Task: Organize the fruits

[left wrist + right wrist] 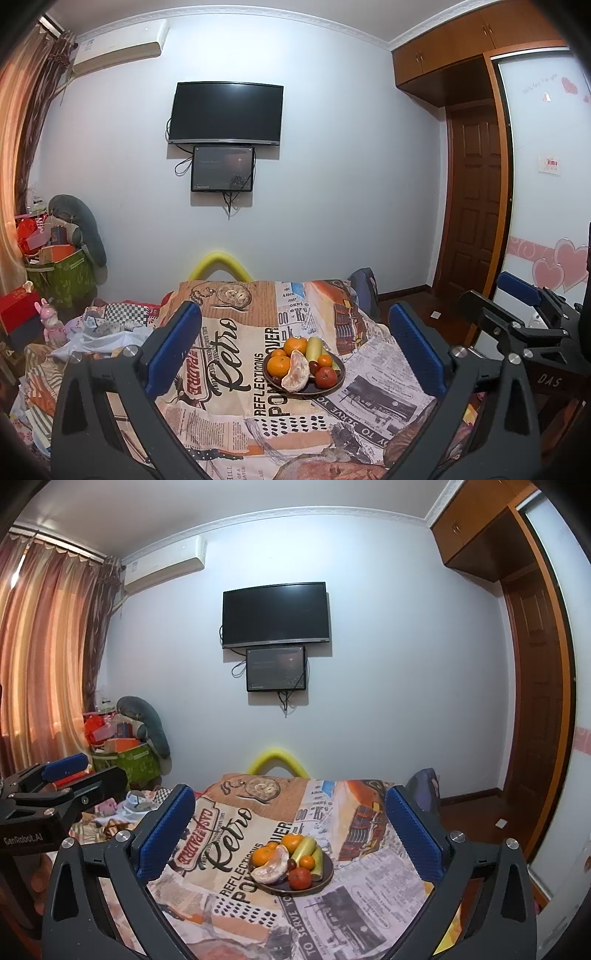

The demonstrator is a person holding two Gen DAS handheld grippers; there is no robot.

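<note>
Both the left gripper and the right gripper hang with fingers spread wide and empty, well short of the dark plate of fruit that sits on the printed cloth between them. The fruit is heaped, so a careless reach for the red apple or the peeled pomelo could likely roll an orange off the rim. The small dark fruits are hard to identify, and the surface under the cloth is hidden.
</note>
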